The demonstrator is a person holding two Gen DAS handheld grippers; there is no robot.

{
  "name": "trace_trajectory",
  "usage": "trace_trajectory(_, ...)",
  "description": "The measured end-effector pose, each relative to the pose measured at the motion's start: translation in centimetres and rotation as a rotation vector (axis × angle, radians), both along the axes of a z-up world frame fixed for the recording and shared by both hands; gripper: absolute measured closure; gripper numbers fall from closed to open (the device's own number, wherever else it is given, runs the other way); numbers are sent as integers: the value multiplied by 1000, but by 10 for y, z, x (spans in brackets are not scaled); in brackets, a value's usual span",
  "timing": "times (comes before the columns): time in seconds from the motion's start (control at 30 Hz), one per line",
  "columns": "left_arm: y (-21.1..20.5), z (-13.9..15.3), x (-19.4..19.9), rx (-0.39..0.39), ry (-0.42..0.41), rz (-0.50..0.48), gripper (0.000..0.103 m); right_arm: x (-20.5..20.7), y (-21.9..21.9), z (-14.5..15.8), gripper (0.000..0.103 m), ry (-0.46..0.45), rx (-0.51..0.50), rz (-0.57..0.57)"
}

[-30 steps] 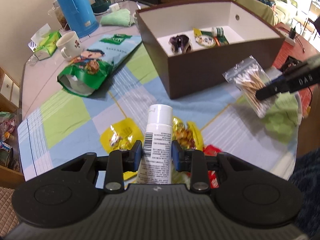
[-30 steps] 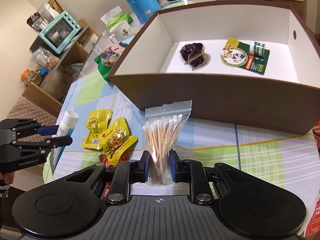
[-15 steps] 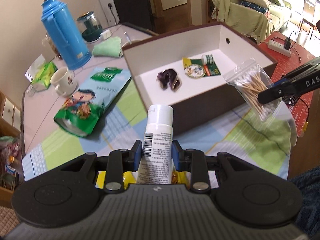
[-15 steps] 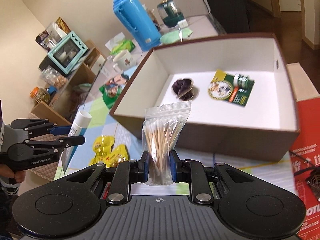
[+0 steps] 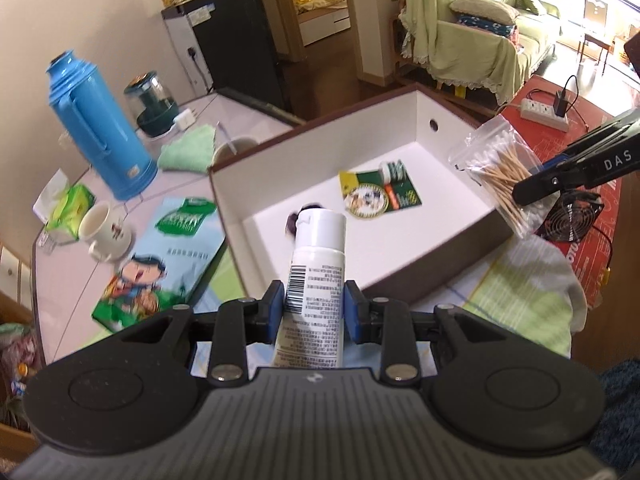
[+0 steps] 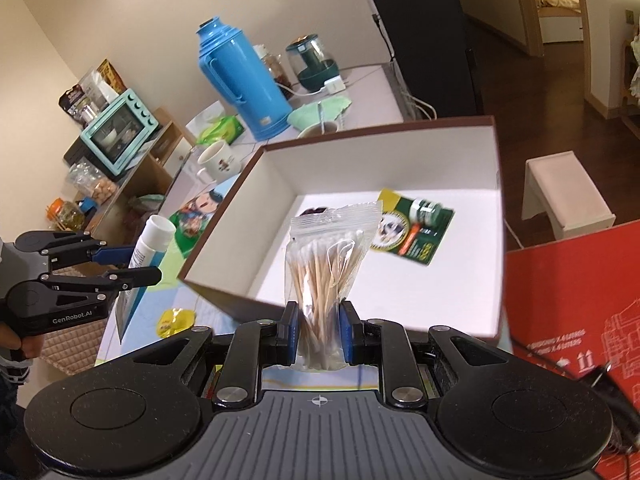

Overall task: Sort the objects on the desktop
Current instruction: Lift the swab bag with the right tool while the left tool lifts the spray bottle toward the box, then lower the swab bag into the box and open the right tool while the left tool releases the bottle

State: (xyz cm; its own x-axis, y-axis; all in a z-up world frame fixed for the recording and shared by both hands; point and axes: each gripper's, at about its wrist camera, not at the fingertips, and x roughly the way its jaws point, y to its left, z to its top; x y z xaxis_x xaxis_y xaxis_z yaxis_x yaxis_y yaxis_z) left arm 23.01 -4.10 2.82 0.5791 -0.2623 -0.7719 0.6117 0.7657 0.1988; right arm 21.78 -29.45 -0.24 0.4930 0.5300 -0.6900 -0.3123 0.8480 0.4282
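The left tongs are clenched on a white plastic tube with a barcode and fine print, held above the near wall of the brown cardboard box with white inside. The right tongs grip a clear zip bag of wooden cotton swabs over the box's near corner. On the box floor lie a green and yellow printed card and a dark scrunchie, the latter mostly hidden behind tube and bag. The tube's print is too small to read.
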Motion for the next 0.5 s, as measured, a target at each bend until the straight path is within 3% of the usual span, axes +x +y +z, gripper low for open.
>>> trace_trajectory(0.5, -52, -7, 62, 52, -20, -107, 76, 50, -14, 5, 83, -31, -93, 29)
